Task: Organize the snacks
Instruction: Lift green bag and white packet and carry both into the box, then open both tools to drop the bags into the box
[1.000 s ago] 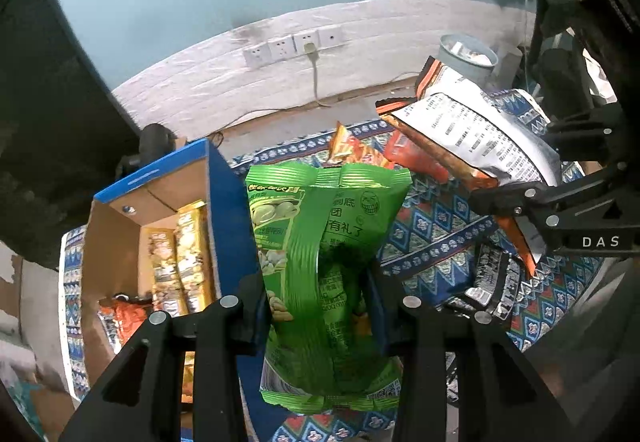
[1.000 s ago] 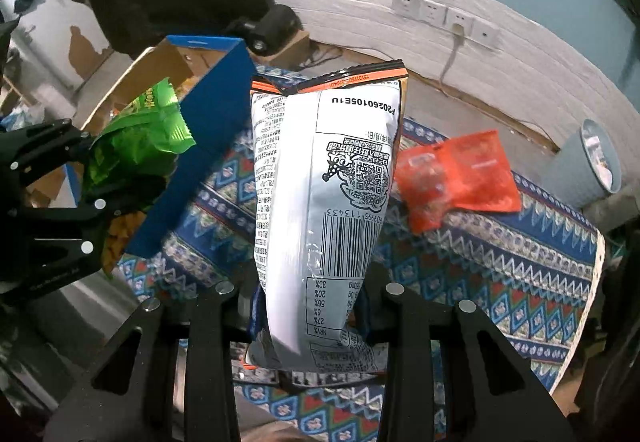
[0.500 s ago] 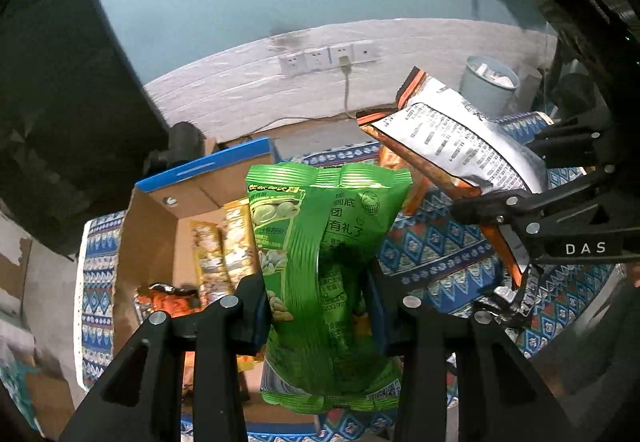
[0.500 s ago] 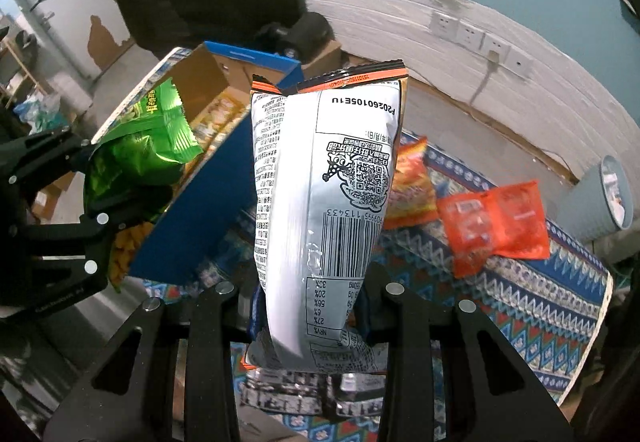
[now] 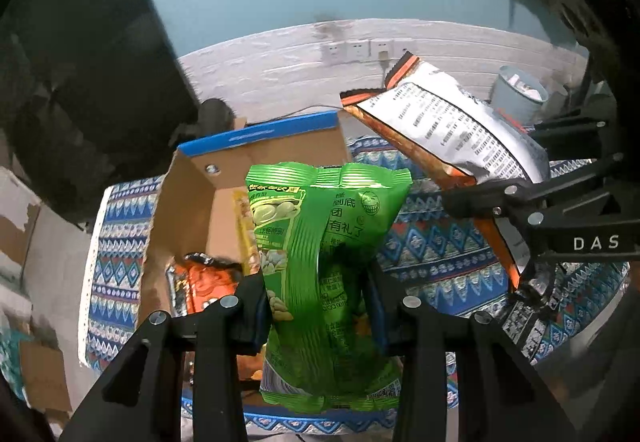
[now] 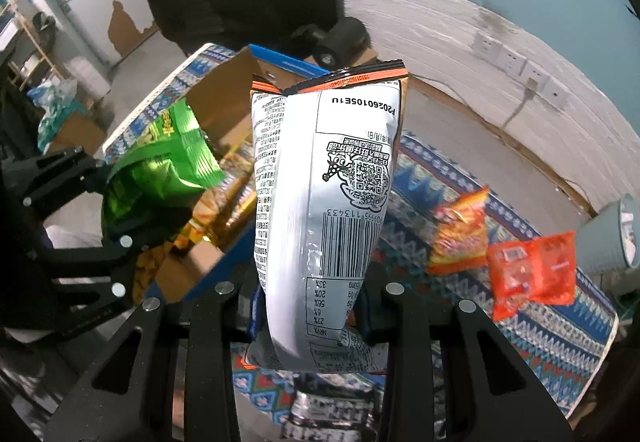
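My left gripper (image 5: 318,306) is shut on a green snack bag (image 5: 324,254), held upright over the open cardboard box (image 5: 188,210) with the blue rim. Inside the box lie yellow packets (image 5: 244,230) and an orange packet (image 5: 204,282). My right gripper (image 6: 310,306) is shut on a silver and orange chip bag (image 6: 324,210), held upright beside the box's near right wall. From the left wrist that chip bag (image 5: 448,126) hangs at the right; from the right wrist the green bag (image 6: 160,170) sits at the left above the box (image 6: 224,98).
A patterned blue cloth (image 6: 540,322) covers the table. On it lie an orange snack packet (image 6: 460,234) and a red clear packet (image 6: 532,274), right of the box. A grey bin (image 5: 520,94) stands beyond, near wall sockets (image 5: 356,50). Dark packets (image 5: 528,326) lie near the front edge.
Both grippers have carried their bags leftward toward the box. The green bag now hangs over the box's inside, and the chip bag has come up beside its right wall.
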`<state>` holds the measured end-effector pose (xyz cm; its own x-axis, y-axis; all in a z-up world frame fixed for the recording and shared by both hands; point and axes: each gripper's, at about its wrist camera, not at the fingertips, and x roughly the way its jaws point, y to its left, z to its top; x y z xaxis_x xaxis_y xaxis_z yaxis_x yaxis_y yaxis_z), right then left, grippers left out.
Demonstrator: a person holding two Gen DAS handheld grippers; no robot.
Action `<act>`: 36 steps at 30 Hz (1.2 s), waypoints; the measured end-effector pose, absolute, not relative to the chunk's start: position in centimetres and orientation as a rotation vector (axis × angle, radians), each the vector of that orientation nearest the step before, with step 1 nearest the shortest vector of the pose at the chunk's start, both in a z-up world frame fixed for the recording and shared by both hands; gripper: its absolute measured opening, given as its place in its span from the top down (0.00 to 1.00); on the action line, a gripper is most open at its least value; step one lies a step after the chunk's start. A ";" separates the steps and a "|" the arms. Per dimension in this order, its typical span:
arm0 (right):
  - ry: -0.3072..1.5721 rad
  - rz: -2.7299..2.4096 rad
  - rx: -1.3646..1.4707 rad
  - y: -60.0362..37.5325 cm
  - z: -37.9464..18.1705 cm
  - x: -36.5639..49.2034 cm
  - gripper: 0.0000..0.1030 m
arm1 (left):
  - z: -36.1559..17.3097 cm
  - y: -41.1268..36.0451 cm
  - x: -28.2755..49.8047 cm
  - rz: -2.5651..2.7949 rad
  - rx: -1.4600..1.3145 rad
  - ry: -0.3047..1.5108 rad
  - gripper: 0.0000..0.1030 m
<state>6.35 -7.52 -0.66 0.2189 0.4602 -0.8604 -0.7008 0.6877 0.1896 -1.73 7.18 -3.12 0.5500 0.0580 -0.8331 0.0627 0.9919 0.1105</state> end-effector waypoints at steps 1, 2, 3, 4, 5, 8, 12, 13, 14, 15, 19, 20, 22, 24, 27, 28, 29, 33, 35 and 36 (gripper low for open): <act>1.085 0.822 -0.259 -7.0 -0.7 6.4 0.68 | -3.2 7.5 -1.8 0.002 0.131 0.990 0.61; 1.086 0.827 -0.260 -6.7 -0.7 6.3 0.68 | -3.3 7.9 -1.9 0.011 0.131 0.991 0.61; 1.086 0.831 -0.264 -6.2 -0.7 6.3 0.68 | -3.3 8.3 -2.0 0.019 0.132 0.992 0.61; 1.086 0.835 -0.269 -5.5 -0.7 6.3 0.68 | -3.4 8.6 -2.0 0.028 0.133 0.993 0.61; 1.087 0.839 -0.271 -5.0 -0.6 6.3 0.68 | -3.6 9.1 -2.1 0.039 0.134 0.995 0.61; 1.090 0.857 -0.273 -3.2 -0.6 6.3 0.68 | -3.8 10.2 -2.3 0.063 0.127 1.000 0.61; 1.092 0.874 -0.280 -1.0 -0.6 6.4 0.68 | -4.3 11.6 -2.6 0.088 0.107 1.010 0.61; 1.095 0.879 -0.281 -0.4 -0.6 6.5 0.68 | -4.6 12.1 -2.7 0.097 0.100 1.016 0.61; 1.097 0.884 -0.284 0.2 -0.7 6.5 0.68 | -4.8 12.5 -2.7 0.102 0.095 1.020 0.61; 1.097 0.886 -0.290 0.7 -0.7 6.5 0.68 | -4.9 12.7 -2.8 0.108 0.091 1.025 0.61; 1.108 0.895 -0.302 2.5 -1.2 6.4 0.68 | -5.8 14.1 -2.9 0.131 0.058 1.050 0.61; 1.111 0.896 -0.304 2.8 -1.3 6.4 0.68 | -5.9 14.4 -3.0 0.136 0.051 1.053 0.61; 1.121 0.899 -0.306 3.4 -1.7 6.4 0.68 | -6.1 15.1 -3.0 0.153 0.037 1.061 0.61; 1.129 0.902 -0.310 4.1 -2.1 6.4 0.68 | -6.3 15.6 -3.0 0.163 0.024 1.065 0.60; 1.139 0.904 -0.314 5.0 -2.6 6.3 0.67 | -6.6 15.9 -3.0 0.162 -0.007 1.087 0.60; 1.143 0.908 -0.308 5.1 -2.7 6.3 0.66 | -6.7 15.9 -2.9 0.163 -0.009 1.093 0.60; 1.149 0.910 -0.302 5.2 -2.8 6.3 0.66 | -6.8 15.8 -2.9 0.166 -0.005 1.097 0.58; 1.150 0.902 -0.307 5.1 -2.8 6.2 0.58 | -6.4 15.5 -3.0 0.179 0.024 1.089 0.41; 1.143 0.898 -0.294 4.7 -2.5 6.3 0.56 | -5.9 15.3 -3.1 0.188 0.028 1.075 0.35; 1.138 0.899 -0.289 4.5 -2.4 6.3 0.51 | -5.7 15.3 -3.2 0.188 0.028 1.069 0.35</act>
